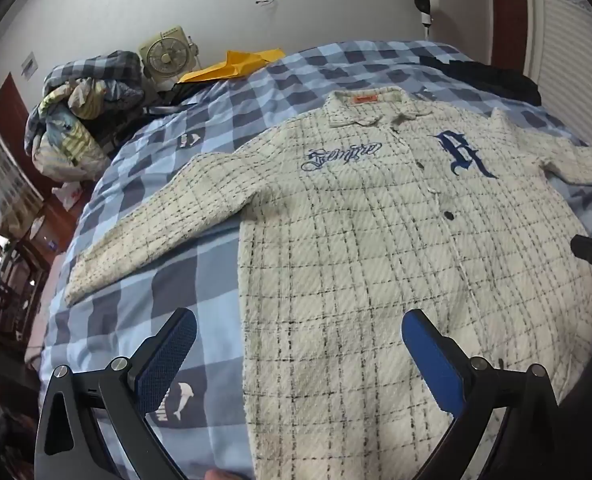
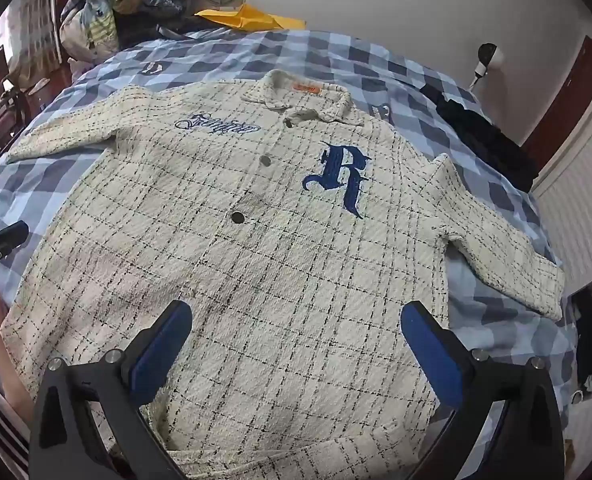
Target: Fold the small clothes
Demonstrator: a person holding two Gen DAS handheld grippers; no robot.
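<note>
A cream plaid jacket [image 1: 356, 240] with a blue letter R and blue script lies flat, front up, collar far, on the blue checked bedspread [image 1: 144, 280]. It also shows in the right wrist view [image 2: 280, 248]. Both sleeves are spread out to the sides. My left gripper [image 1: 296, 340] is open and empty above the jacket's lower left edge. My right gripper [image 2: 296, 336] is open and empty above the jacket's lower right part. Each gripper shows at the edge of the other's view.
A pile of bedding [image 1: 80, 112], a small fan [image 1: 166, 54] and a yellow envelope [image 1: 232, 65] lie at the bed's far left. A dark garment [image 2: 492, 140] lies at the far right. A radiator [image 2: 580, 208] stands right of the bed.
</note>
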